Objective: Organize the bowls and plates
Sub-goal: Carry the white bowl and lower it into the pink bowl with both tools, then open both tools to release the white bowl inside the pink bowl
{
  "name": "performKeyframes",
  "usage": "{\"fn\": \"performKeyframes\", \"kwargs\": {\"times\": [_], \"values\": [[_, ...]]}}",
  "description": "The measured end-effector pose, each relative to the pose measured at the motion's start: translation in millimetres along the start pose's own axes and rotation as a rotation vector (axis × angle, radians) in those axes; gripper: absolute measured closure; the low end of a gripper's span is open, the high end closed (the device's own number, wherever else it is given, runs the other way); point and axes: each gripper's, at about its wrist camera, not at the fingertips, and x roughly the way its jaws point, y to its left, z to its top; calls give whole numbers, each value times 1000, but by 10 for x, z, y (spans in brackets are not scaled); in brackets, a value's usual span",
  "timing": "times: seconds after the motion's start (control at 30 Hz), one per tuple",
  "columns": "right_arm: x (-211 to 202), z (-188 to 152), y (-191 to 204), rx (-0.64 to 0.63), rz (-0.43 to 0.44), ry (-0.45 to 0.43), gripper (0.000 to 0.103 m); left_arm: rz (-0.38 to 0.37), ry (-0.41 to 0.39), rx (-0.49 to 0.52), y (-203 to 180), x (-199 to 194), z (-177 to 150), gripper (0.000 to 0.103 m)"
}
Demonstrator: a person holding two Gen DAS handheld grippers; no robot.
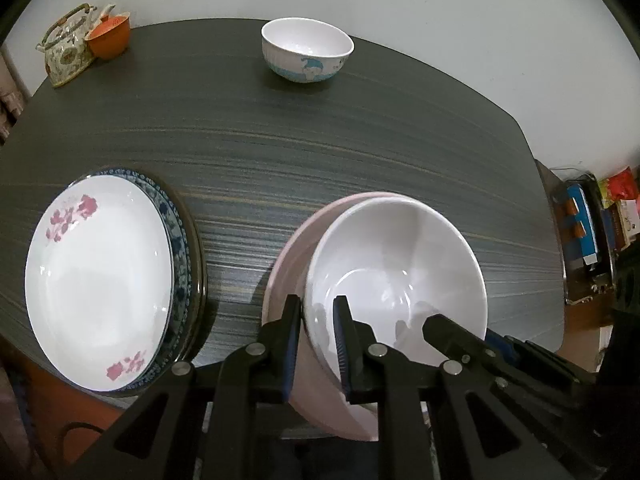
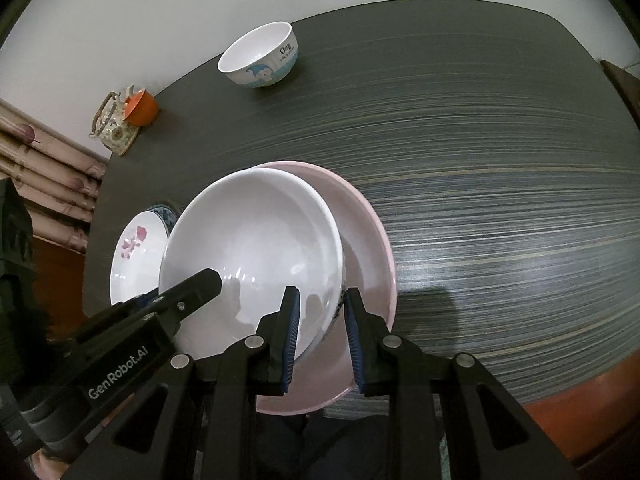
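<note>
Two tongs, three bowls, stacked plates

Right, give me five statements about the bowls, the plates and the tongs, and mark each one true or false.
1. The white bowl sits inside the pink bowl. True.
2. The left tongs and the right tongs each straddle the white bowl's rim, on opposite sides. True.
3. The cartoon bowl is stacked on the plates. False: it stands alone at the table's far side.
4. The flowered plate lies on top of a blue-patterned plate. True.
5. The orange cup stands in the middle of the table. False: it is at the far corner beside the teapot.
</note>
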Motion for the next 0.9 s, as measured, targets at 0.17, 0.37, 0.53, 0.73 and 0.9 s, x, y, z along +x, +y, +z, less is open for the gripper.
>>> {"fn": "performKeyframes", "kwargs": {"times": [0.17,0.37,0.53,0.73,0.9], "values": [[6,17,41,-4,-13,-9,75,18,2,-1,-18,2,29,86],[29,34,45,7,-17,-12,73,14,8,-7,15,7,34,85],[5,40,43,17,-13,-18,73,11,6,-7,18,-6,39,85],[-62,6,47,18,-4,-35,68,9,-16,11,-2,-56,44,78],[-86,-28,45,21,-8,-48,65,9,-26,27,-23,-110,49,77]]}}
